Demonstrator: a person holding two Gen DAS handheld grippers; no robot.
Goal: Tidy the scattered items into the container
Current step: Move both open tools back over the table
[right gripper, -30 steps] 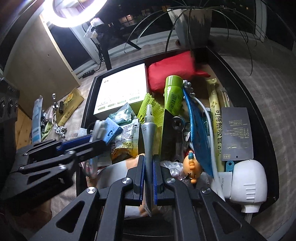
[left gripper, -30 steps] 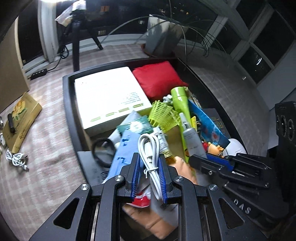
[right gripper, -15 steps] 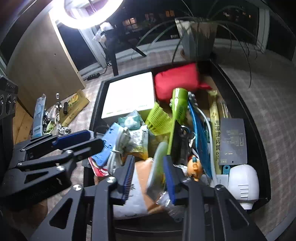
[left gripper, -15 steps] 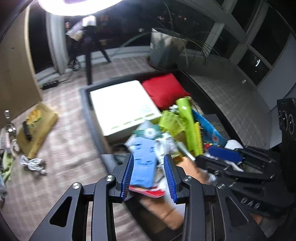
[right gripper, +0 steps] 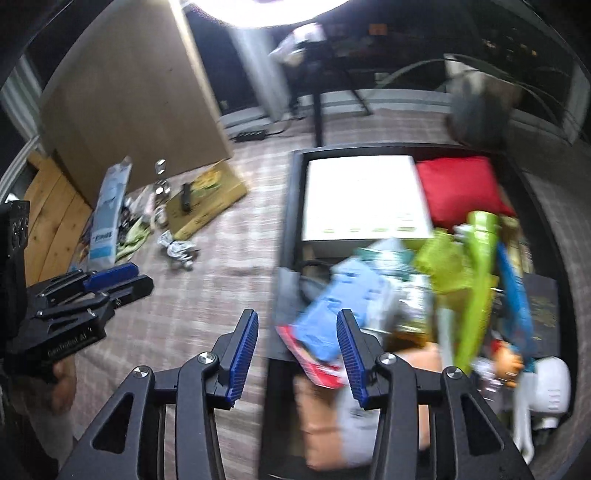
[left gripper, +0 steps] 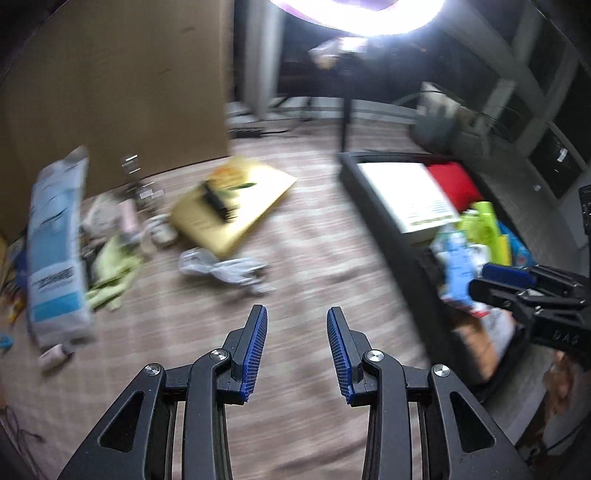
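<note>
The black container [right gripper: 290, 192] lies on the checked cloth, packed with a white box [right gripper: 364, 195], a red pouch [right gripper: 461, 188], a green bottle [right gripper: 476, 266], a blue pack [right gripper: 340, 306] and more. It also shows at the right of the left wrist view [left gripper: 373, 199]. Scattered items lie at the left: a yellow box [left gripper: 236, 206] with a black stick on it, a white cable bundle [left gripper: 221, 267], a blue-white packet [left gripper: 57, 254], green wrappers [left gripper: 110, 273]. My left gripper [left gripper: 296, 350] is open and empty above bare cloth. My right gripper [right gripper: 294, 358] is open and empty over the container's near-left edge.
A brown board [left gripper: 110, 85] stands behind the scattered items. A bright ring light [left gripper: 365, 14] and tripod stand at the back. A potted plant [right gripper: 480, 107] stands beyond the container. Wooden floor [right gripper: 48, 221] shows at the cloth's far left.
Both grippers opened and let their items drop into the container: the left a white cable, the right a grey tube. The left gripper then swung left, away from the container toward the scattered items.
</note>
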